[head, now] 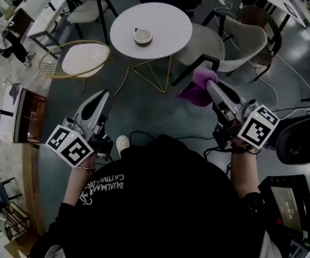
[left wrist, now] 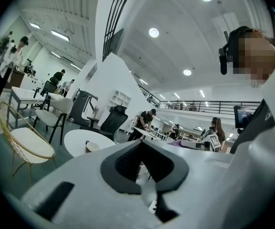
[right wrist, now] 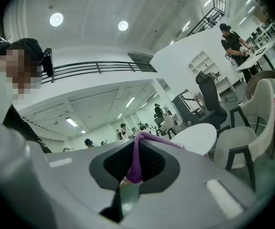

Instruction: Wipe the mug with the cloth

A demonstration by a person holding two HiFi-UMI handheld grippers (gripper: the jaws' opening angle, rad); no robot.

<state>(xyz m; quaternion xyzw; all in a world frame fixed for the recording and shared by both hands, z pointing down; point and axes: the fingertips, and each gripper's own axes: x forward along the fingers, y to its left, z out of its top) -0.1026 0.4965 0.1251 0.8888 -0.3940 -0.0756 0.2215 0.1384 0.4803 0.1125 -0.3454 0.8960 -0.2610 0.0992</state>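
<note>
A white mug (head: pixel 142 36) stands on the round white table (head: pixel 166 42) at the top of the head view; it also shows small in the left gripper view (left wrist: pixel 92 146). My right gripper (head: pixel 208 84) is shut on a purple cloth (head: pixel 199 89), which hangs from its tip well short of the table. In the right gripper view the cloth (right wrist: pixel 138 161) runs pinched between the jaws. My left gripper (head: pixel 104 97) is shut with nothing in it, held level at the left, away from the table.
A gold wire chair with a white seat (head: pixel 82 58) stands left of the table. A grey chair with black legs (head: pixel 235 42) stands to its right. An office chair (head: pixel 300 138) and cables lie at the right. People stand farther off.
</note>
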